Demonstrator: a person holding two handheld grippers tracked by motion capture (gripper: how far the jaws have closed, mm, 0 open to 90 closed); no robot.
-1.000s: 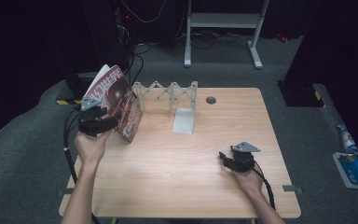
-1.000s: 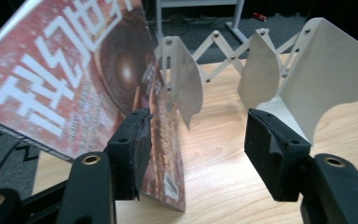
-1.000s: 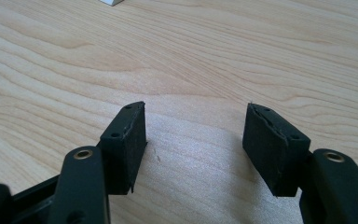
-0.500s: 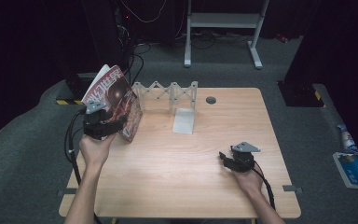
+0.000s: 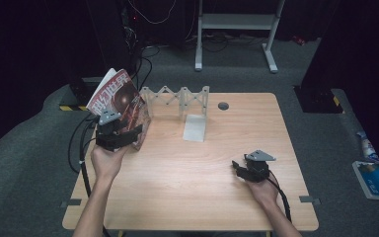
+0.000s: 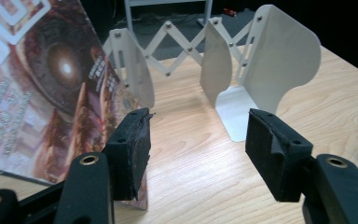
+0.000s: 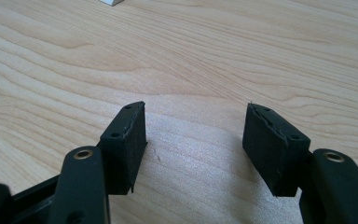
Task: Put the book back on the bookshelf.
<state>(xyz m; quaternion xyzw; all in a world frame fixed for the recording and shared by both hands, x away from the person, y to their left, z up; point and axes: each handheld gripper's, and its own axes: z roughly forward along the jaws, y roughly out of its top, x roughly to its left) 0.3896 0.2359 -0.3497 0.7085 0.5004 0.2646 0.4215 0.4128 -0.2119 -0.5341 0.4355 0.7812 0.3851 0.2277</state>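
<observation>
**Book stands off the left claw's left jaw**

Your left claw (image 6: pixel 193 154) is open and empty. The book (image 6: pixel 51 88) leans upright just outside its left pad, long edge rising away from you. Beyond the jaws stands the rack (image 6: pixel 261 60). Your right claw (image 7: pixel 196 140) rests open, well apart.

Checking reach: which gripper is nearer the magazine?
Left. The left gripper is right at the magazine, jaws open beside its cover. The right gripper rests open on the table, far across from it.
</observation>
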